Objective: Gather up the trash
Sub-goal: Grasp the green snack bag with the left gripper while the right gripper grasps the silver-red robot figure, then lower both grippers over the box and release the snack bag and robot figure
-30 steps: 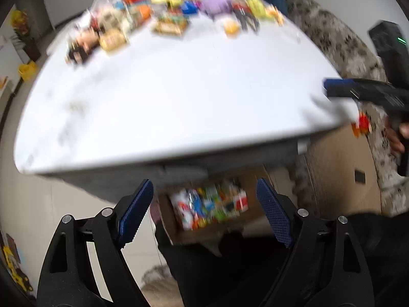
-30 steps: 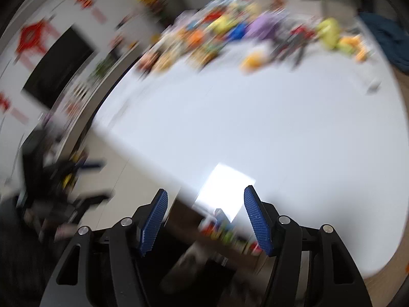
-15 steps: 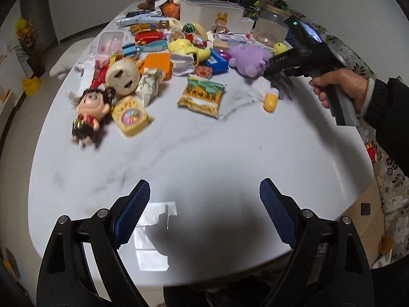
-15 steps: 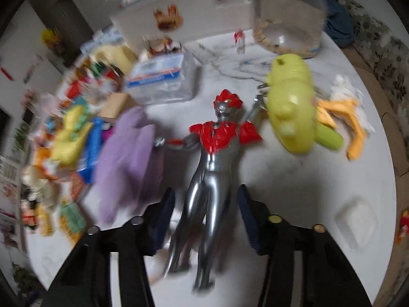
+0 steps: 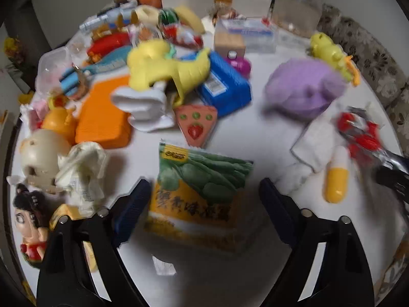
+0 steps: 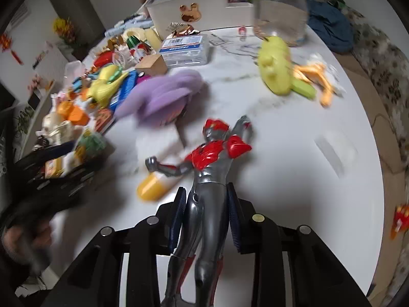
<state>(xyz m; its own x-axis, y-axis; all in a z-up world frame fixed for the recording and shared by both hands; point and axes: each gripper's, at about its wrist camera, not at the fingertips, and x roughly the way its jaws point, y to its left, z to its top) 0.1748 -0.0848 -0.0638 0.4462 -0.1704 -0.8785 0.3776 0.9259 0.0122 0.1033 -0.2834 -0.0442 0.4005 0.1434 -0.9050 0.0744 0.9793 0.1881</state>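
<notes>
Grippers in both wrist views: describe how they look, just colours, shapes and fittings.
The left gripper has glossy black plastic arms with cut-out openings, silver round rivets at the joints, and dark blue textured pads on its fingers. The right gripper is built the same way: black linked arms, silver rivets, dark blue ribbed pads. No cables or markings are visible on either.

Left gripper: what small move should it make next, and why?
Probably ease the left gripper forward and down, then shut on the snack packet. Its jaws are open with the packet lying flat on the table between the fingertips, not yet touched. The right gripper is busy, shut on the figure.
</notes>
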